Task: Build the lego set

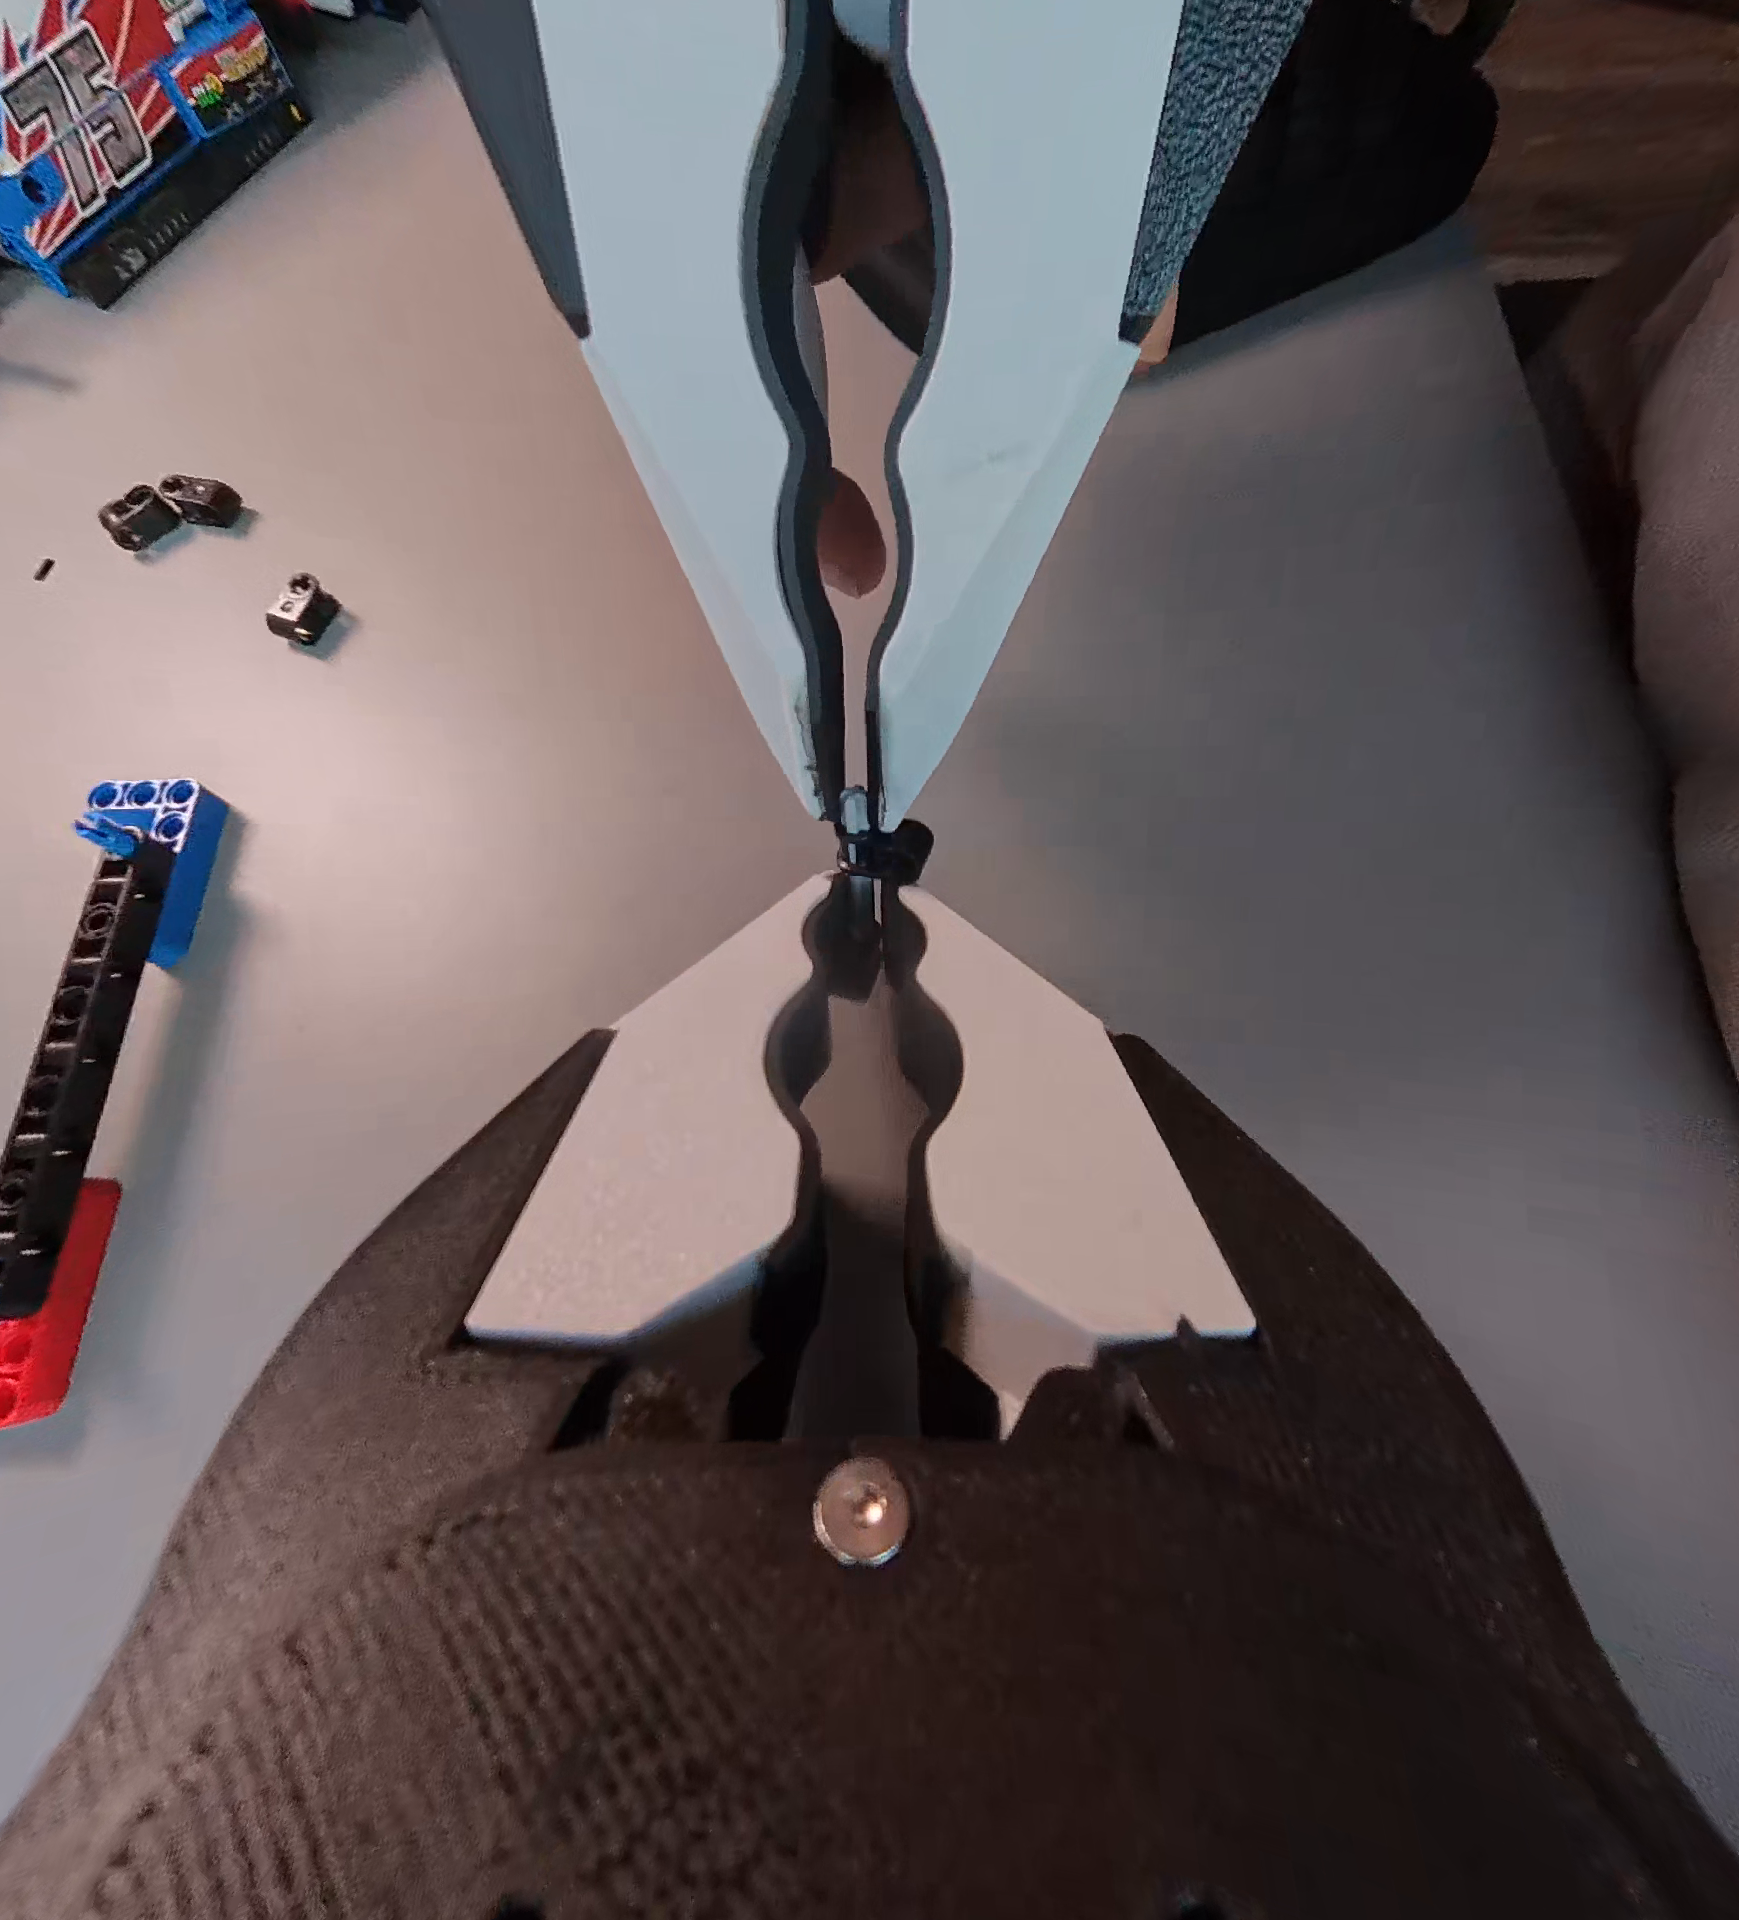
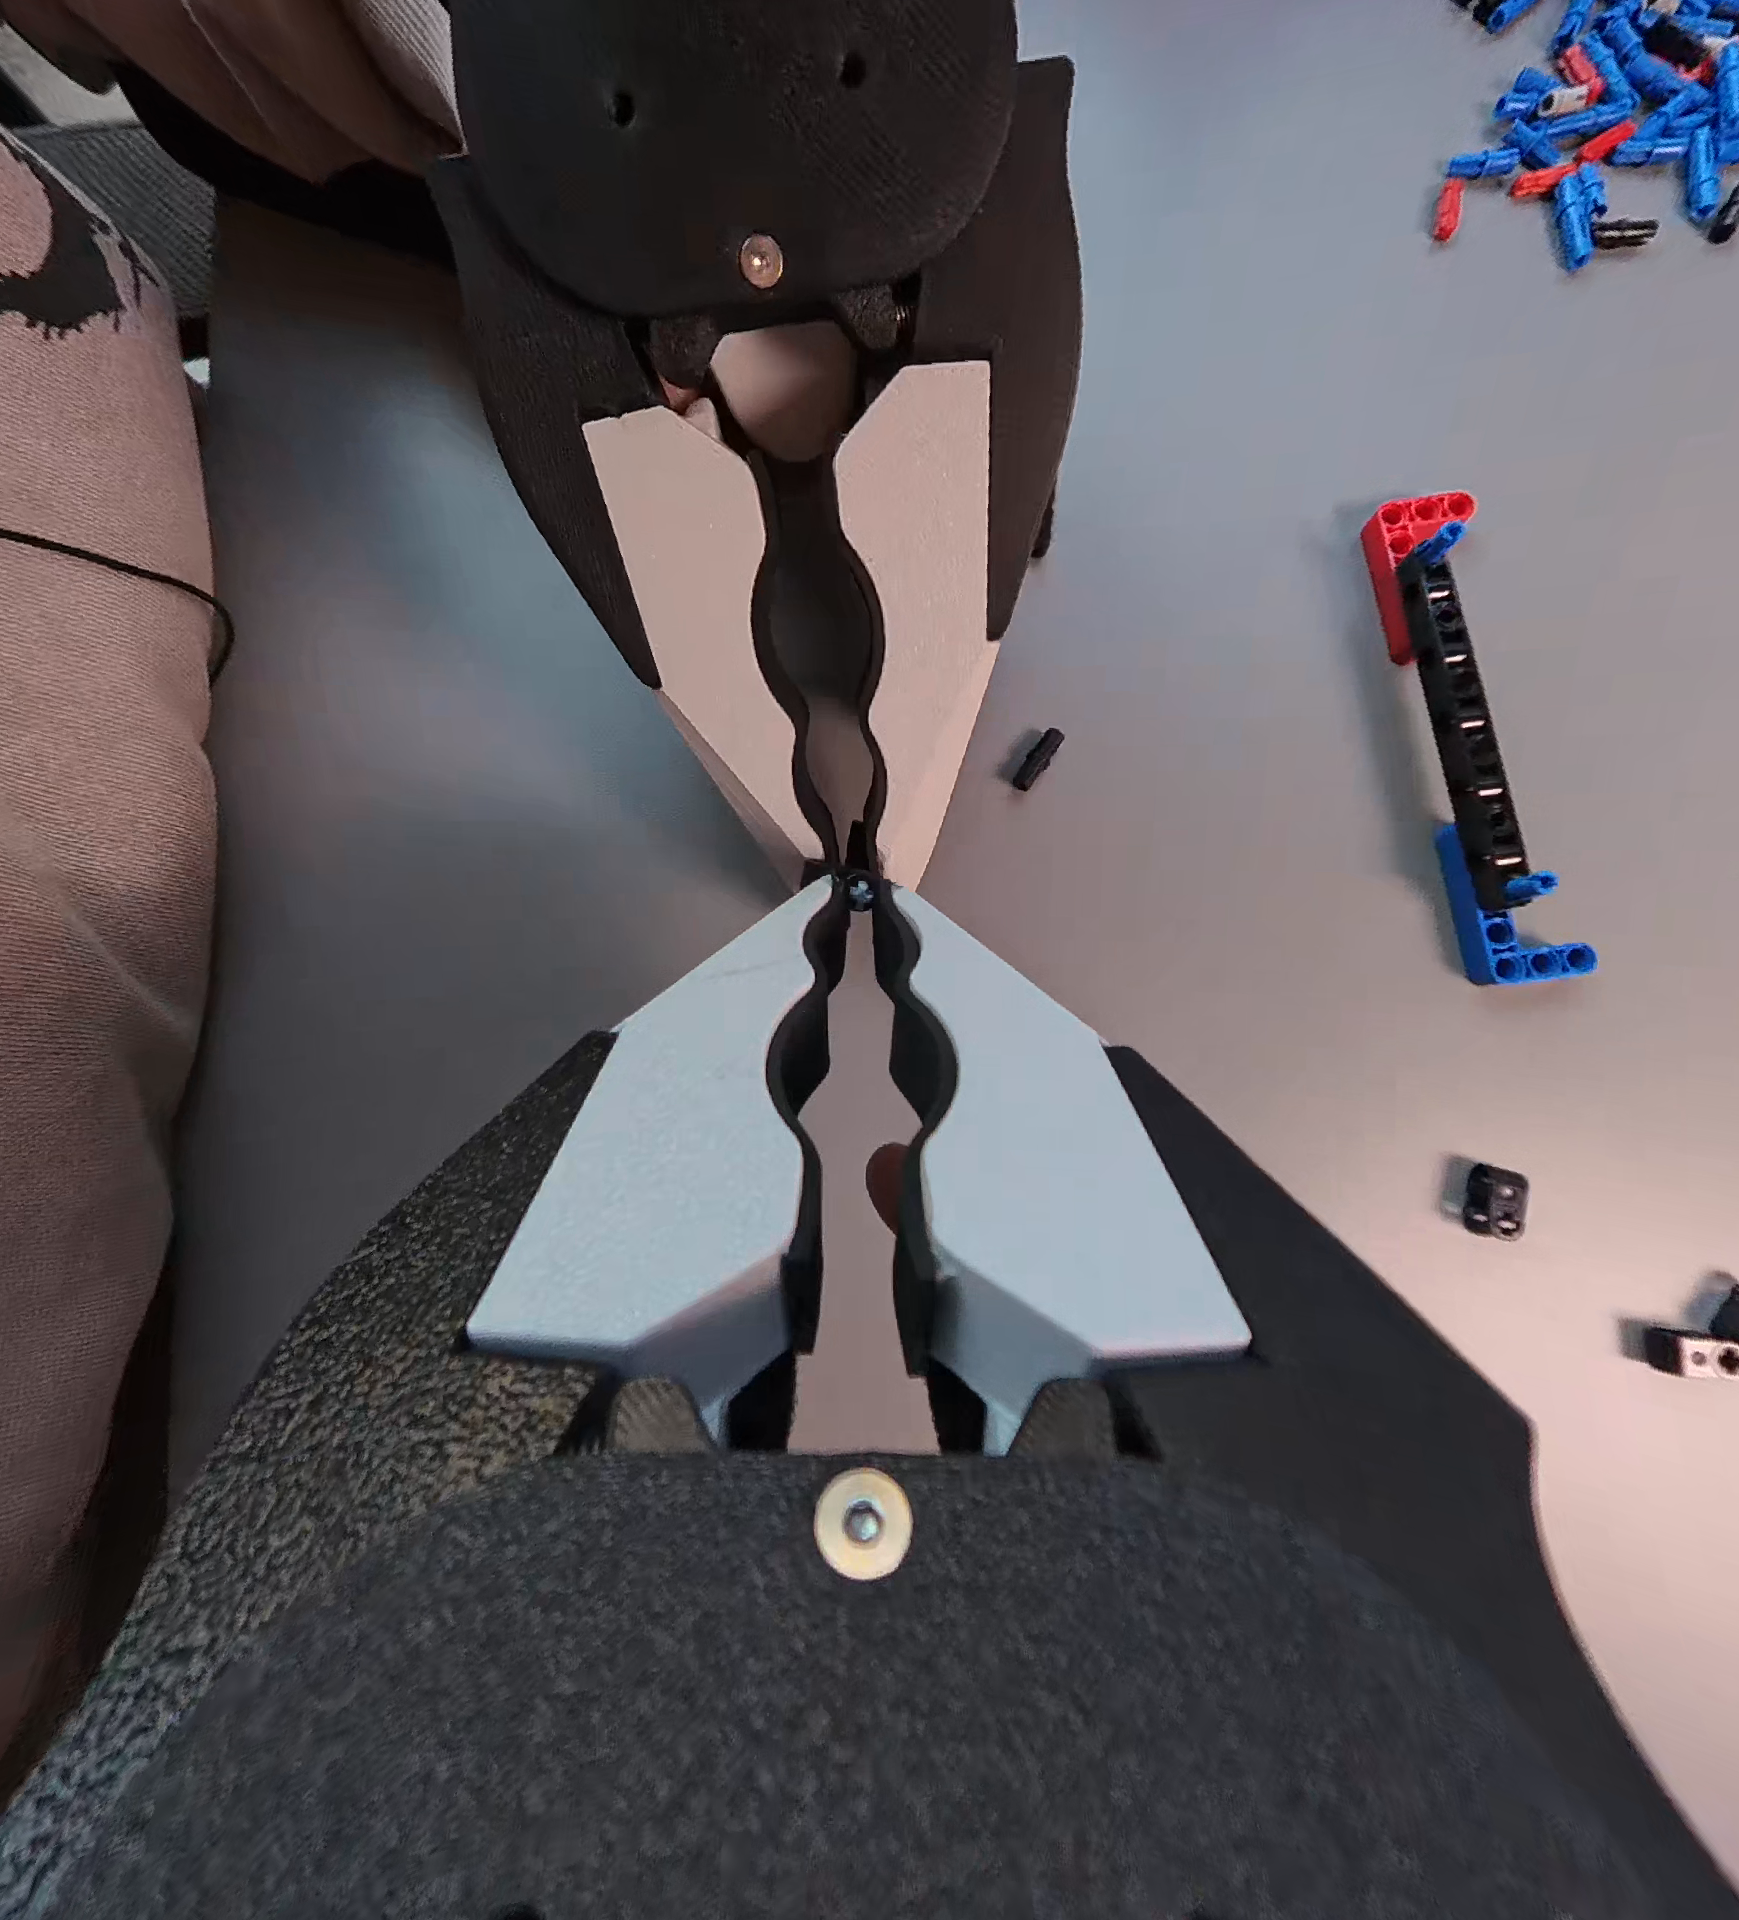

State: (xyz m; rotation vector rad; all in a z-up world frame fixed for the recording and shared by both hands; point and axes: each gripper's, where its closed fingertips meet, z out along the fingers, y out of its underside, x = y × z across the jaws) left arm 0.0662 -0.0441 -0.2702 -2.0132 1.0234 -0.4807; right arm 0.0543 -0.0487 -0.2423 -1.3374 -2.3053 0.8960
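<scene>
My left gripper (image 1: 860,883) and my right gripper (image 2: 857,896) meet tip to tip above the grey table (image 1: 429,831). Each is shut on a small black Lego piece. The left holds a small black connector (image 1: 909,837). The right holds a small black pin (image 2: 857,890) whose cross-shaped end faces its camera. The two pieces touch; how they join is hidden by the fingertips. A partial build lies flat on the table: a long black beam (image 1: 65,1091) with a blue corner beam (image 1: 184,873) and a red corner beam (image 1: 23,1340) at its ends. It also shows in the right wrist view (image 2: 1462,727).
Loose black connectors (image 1: 169,507) (image 2: 1488,1197) and a black pin (image 2: 1033,758) lie on the table. A pile of blue, red and black pins (image 2: 1654,114) sits at the far right. The Lego box (image 1: 96,135) stands at the far left. A person's clothing (image 2: 34,831) borders the table. Left and right tips are no more than a few centimetres apart.
</scene>
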